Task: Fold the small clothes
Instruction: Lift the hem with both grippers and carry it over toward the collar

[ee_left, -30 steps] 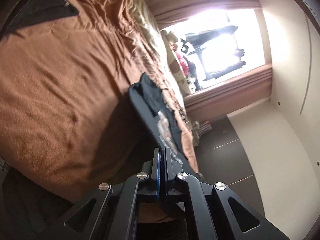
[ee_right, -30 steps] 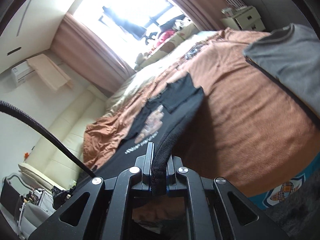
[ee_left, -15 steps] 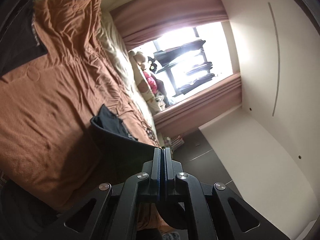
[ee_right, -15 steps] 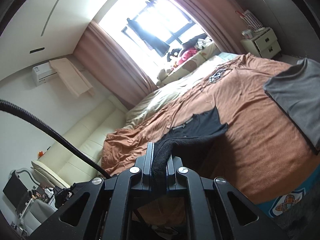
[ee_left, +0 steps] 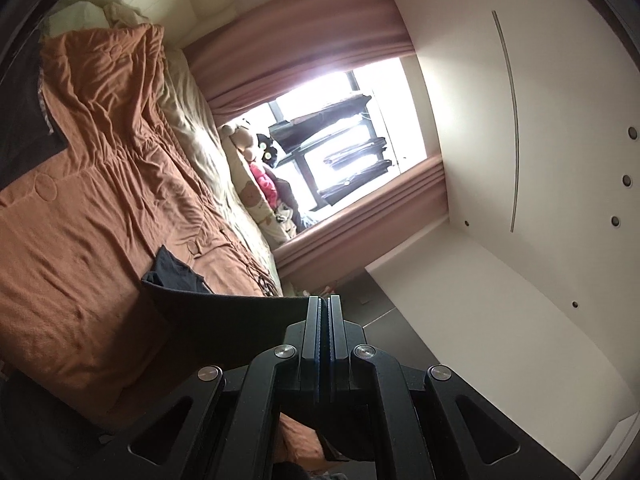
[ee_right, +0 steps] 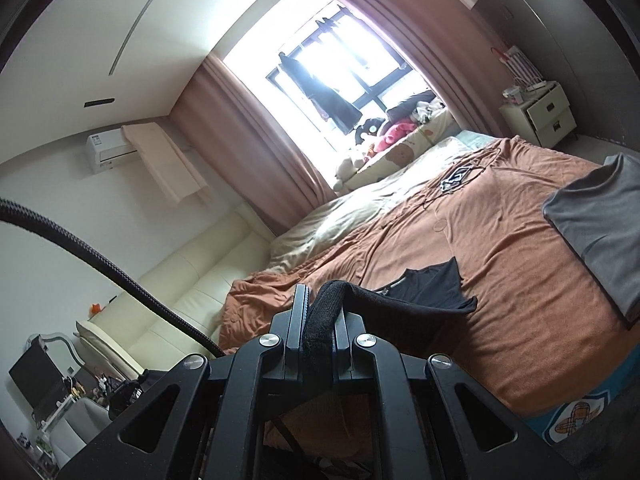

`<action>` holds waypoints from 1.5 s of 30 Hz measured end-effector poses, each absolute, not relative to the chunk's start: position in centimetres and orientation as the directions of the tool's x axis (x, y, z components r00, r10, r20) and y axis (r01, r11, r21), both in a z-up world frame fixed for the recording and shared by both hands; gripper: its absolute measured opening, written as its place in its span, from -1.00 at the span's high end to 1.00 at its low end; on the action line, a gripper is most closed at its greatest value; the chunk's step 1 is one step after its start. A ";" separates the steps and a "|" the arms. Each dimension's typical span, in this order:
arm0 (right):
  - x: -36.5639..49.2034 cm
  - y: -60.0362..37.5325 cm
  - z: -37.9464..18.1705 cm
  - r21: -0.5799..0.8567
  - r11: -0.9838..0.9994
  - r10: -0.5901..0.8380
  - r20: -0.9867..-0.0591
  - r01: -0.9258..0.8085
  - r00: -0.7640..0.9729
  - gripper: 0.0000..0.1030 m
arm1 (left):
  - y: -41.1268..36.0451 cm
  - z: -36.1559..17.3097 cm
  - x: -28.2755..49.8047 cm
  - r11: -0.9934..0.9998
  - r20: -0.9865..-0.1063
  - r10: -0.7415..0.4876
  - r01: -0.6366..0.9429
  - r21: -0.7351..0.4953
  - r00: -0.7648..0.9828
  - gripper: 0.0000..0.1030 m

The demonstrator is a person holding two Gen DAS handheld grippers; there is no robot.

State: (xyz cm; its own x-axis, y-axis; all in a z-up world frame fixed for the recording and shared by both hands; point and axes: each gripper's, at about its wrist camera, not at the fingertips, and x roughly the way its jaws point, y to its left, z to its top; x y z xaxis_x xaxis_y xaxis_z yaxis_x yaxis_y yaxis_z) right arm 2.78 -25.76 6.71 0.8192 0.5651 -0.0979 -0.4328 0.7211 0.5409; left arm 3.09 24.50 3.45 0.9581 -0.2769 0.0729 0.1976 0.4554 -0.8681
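A small black T-shirt (ee_left: 208, 320) hangs stretched above the brown bedspread (ee_left: 80, 240), held up by both grippers. My left gripper (ee_left: 324, 308) is shut on one thin edge of it; the cloth runs off to the left and its far end droops onto the bed. In the right wrist view my right gripper (ee_right: 320, 312) is shut on a thick rolled fold of the same black T-shirt (ee_right: 416, 300), whose free part trails down to the bedspread (ee_right: 500, 280) ahead. The shirt's printed front is hidden.
A folded grey garment (ee_right: 596, 232) lies at the bed's right side. A black-and-white item (ee_right: 456, 178) lies near the far edge. Stuffed toys (ee_right: 392, 136) line the window sill, a white nightstand (ee_right: 540, 114) stands beyond the bed, and a cream sofa (ee_right: 168, 292) sits at left.
Both grippers have risen with the black T-shirt, lifting most of it off the bedspread. The left one climbed more, and the shirt's print is out of sight.
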 end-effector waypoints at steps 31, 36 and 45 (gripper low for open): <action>35.6 -19.5 2.0 0.592 0.792 0.418 -0.350 -0.148 0.839 0.90 | 31.2 -3.4 29.6 0.519 -0.325 -0.214 -0.174 -0.837 0.921 0.96; 39.1 -19.3 0.8 0.623 0.778 0.389 -0.385 -0.075 0.837 0.90 | 32.1 -4.9 33.9 0.523 -0.387 -0.204 -0.234 -0.819 0.899 0.96; 45.2 -18.1 -0.5 0.650 0.758 0.345 -0.468 0.052 0.814 0.90 | 33.3 -6.9 41.7 0.553 -0.494 -0.176 -0.330 -0.765 0.851 0.96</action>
